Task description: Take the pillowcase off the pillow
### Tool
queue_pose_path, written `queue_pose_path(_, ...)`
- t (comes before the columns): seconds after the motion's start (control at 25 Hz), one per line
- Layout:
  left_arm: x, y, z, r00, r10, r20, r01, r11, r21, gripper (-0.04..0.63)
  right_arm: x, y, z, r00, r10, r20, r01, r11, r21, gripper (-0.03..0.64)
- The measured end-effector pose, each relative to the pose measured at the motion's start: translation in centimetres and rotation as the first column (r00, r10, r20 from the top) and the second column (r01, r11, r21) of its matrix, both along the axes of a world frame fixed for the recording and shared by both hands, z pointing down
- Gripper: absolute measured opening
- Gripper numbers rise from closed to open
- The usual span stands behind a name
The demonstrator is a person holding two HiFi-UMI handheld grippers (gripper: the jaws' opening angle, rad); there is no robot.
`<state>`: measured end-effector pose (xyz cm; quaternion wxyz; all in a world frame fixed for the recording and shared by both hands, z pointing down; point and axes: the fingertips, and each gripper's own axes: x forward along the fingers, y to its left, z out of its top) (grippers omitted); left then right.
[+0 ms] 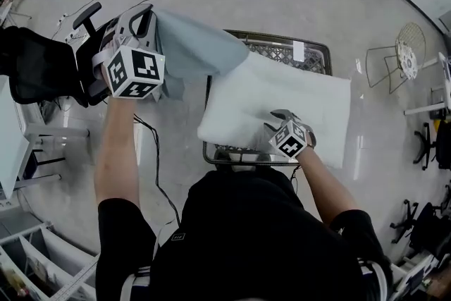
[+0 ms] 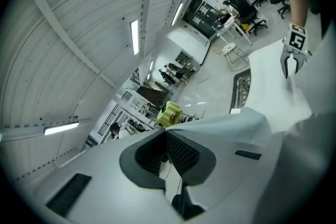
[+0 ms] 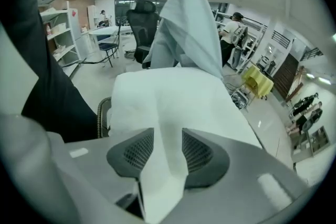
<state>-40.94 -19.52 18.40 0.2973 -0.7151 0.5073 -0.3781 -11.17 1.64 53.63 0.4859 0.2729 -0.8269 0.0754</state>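
Hanging pale blue pillowcase [image 1: 194, 46], mostly off white pillow [image 1: 296, 99].

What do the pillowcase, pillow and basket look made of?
The pillowcase looks like thin, matte, pale blue woven cloth: it hangs in soft folds. The pillow has a white matte fabric shell, probably with soft fill: it puffs and creases. The basket seems to be metal wire: open grid, thin bars.

On wire basket [image 1: 278, 51], pillow [image 1: 282, 102]; pillowcase [image 1: 194, 46] at its left
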Motion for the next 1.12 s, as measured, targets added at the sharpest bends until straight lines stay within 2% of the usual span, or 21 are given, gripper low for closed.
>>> queue_pose_path(0.16, 3.7, 1.0, -3.8, 0.999, 0.035, -0.001, -0.035, 0.998, 0.054, 0.006, 3.6, -1.4, -0.6, 0.998, 0.062, 0.024, -0.062, 0.998, 0.016, 0.179)
queue_pose_path(0.32, 7.7, 2.3, -6.8, 0.998, 0.058, 0.016, -0.059, 0.993, 0.102, 0.006, 5.6, -1.7, -1.0, 0.997, 0.058, 0.047, -0.059, 0.998, 0.024, 0.179)
queue_pose_path(0.56, 13.7, 4.8, -13.7, 0.992, 0.107, -0.065, -0.091, 0.973, 0.213, 0.006, 9.0, -1.5, -1.5, 0.995, 0.046, 0.087, -0.049, 0.998, 0.029, 0.179)
queue_pose_path(0.64, 16.2, 5.5, -16.1, 0.988, 0.14, -0.071, -0.118, 0.962, 0.245, 0.006, 10.0, -1.6, -1.8, 0.994, 0.043, 0.098, -0.047, 0.998, 0.037, 0.179)
queue_pose_path(0.88, 25.2, 8.4, -22.0, 0.961, 0.262, -0.089, -0.226, 0.929, 0.292, 0.006, 13.6, -2.6, -3.8, 0.985, 0.063, 0.161, -0.076, 0.994, 0.078, 0.179)
queue_pose_path(1.0, 30.1, 9.5, -22.4, 0.949, 0.308, -0.066, -0.274, 0.911, 0.309, 0.006, 15.4, -2.9, -4.8, 0.978, 0.07, 0.197, -0.091, 0.991, 0.1, 0.179)
queue_pose_path(1.12, 34.6, 11.0, -21.8, 0.925, 0.369, -0.095, -0.328, 0.898, 0.293, 0.007, 17.3, -3.0, -5.6, 0.97, 0.085, 0.228, -0.114, 0.987, 0.115, 0.179)
